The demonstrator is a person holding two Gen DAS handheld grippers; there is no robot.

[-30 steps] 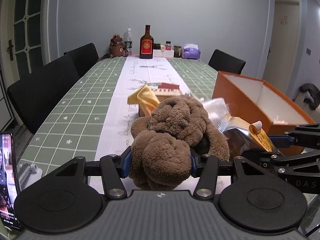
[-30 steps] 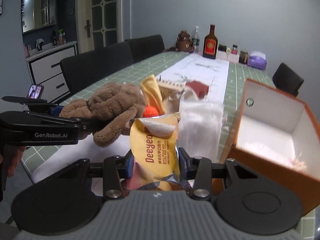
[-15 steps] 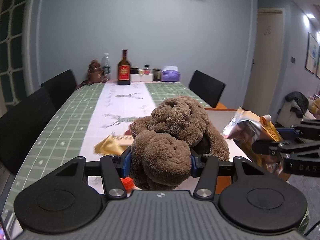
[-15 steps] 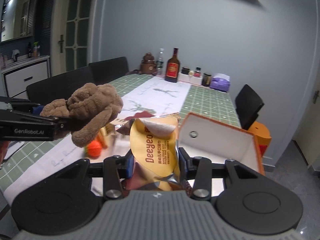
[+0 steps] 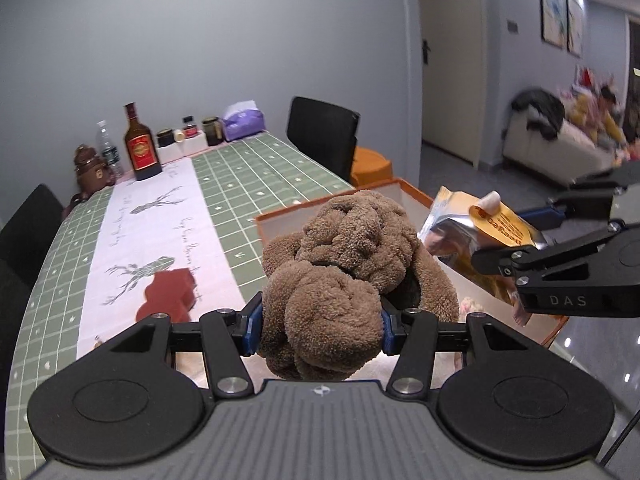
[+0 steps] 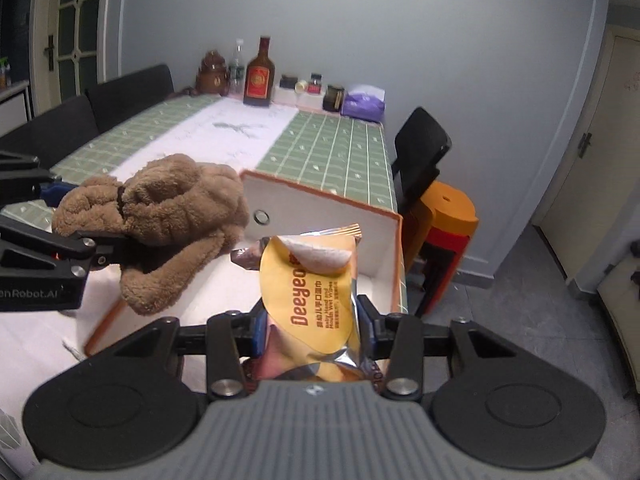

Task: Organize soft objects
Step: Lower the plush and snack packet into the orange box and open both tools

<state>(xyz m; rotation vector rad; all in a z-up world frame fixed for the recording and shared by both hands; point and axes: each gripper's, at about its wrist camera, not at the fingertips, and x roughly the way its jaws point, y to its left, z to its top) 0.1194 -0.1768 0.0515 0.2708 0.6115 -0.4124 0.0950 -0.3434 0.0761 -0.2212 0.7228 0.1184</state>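
Holding two soft things above the orange box on the desk: my left gripper pinches the brown plush toy, jaws sunk into its squashy, light bulk. My right gripper clamps the wipes packet low down; its foil probably feels slippery, so a mid-body grip suits best.

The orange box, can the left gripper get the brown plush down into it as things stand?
Probably yes. The left gripper is shut on the brown plush above the open-topped orange box. The right gripper, shut on the wipes packet, hangs alongside and may crowd it.
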